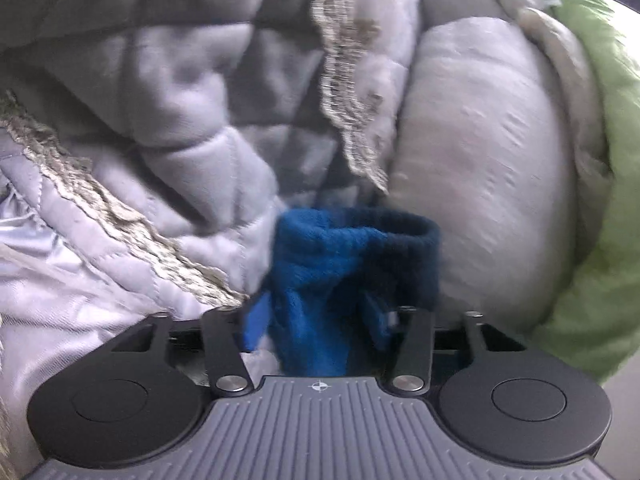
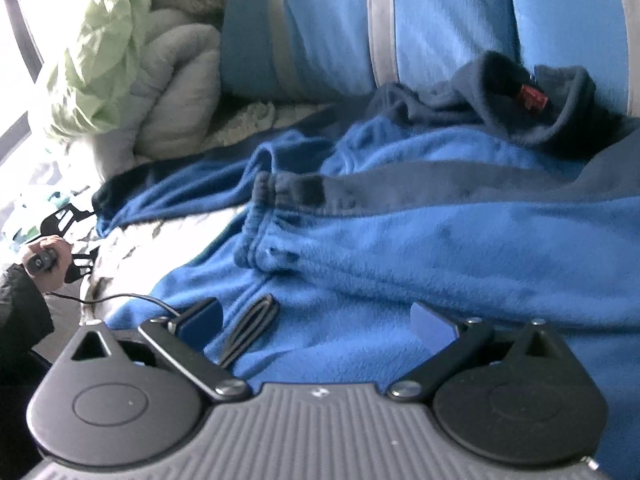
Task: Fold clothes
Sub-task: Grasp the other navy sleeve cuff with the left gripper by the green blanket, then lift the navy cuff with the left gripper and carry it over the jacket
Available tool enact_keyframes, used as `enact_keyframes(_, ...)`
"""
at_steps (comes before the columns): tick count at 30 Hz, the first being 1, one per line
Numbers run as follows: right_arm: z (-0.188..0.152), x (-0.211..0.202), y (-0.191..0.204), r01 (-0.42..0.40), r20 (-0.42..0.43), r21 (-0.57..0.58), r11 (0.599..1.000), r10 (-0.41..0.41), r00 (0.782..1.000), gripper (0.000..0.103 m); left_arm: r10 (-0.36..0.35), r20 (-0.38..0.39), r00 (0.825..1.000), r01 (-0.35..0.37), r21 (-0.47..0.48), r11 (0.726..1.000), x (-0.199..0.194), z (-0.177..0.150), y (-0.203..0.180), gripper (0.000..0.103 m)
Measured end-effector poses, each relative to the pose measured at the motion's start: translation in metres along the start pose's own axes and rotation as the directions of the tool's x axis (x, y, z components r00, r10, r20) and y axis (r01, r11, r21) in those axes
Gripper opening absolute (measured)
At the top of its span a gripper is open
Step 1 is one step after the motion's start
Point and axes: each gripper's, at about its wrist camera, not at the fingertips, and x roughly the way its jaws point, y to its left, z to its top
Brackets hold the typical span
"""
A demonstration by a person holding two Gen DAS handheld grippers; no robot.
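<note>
a grey quilted comforter (image 1: 168, 92) and green duvet (image 1: 600, 128) crowded the bed behind the blue fleece jacket (image 2: 400, 248), spread before a striped pillow (image 2: 340, 28). the left gripper (image 1: 320, 320) was clamped on its cuff (image 1: 352, 248); the right gripper (image 2: 316, 320) hung apart over the fleece.

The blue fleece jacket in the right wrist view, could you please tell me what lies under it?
A pale bedcover shows beside the blue fleece jacket at its left edge; whatever lies under the jacket is covered.
</note>
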Motion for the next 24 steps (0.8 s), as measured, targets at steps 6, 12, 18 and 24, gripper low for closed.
enact_keyframes(6, 0.000, 0.011, 0.008, 0.012, -0.023, -0.034, 0.999, -0.013, 1.000, 0.103, -0.002, -0.012, 1.000, 0.002, -0.001, 1.000, 0.005, 0.005, -0.001, 0.045)
enact_keyframes(12, -0.003, 0.011, 0.012, 0.004, -0.030, -0.070, 0.998, -0.006, 1.000, 0.103, 0.028, -0.013, 1.000, -0.027, 0.040, 0.999, 0.005, -0.004, -0.009, 0.042)
enact_keyframes(18, -0.010, 0.019, 0.005, 0.024, -0.045, -0.117, 0.993, -0.029, 0.999, 0.103, 0.036, -0.002, 0.999, -0.036, 0.035, 0.999, 0.002, -0.012, -0.015, 0.011)
enact_keyframes(24, -0.015, 0.024, -0.001, -0.005, -0.059, -0.186, 0.983, -0.006, 0.998, 0.103, -0.016, -0.002, 1.000, 0.016, 0.216, 0.976, -0.008, -0.025, -0.045, 0.009)
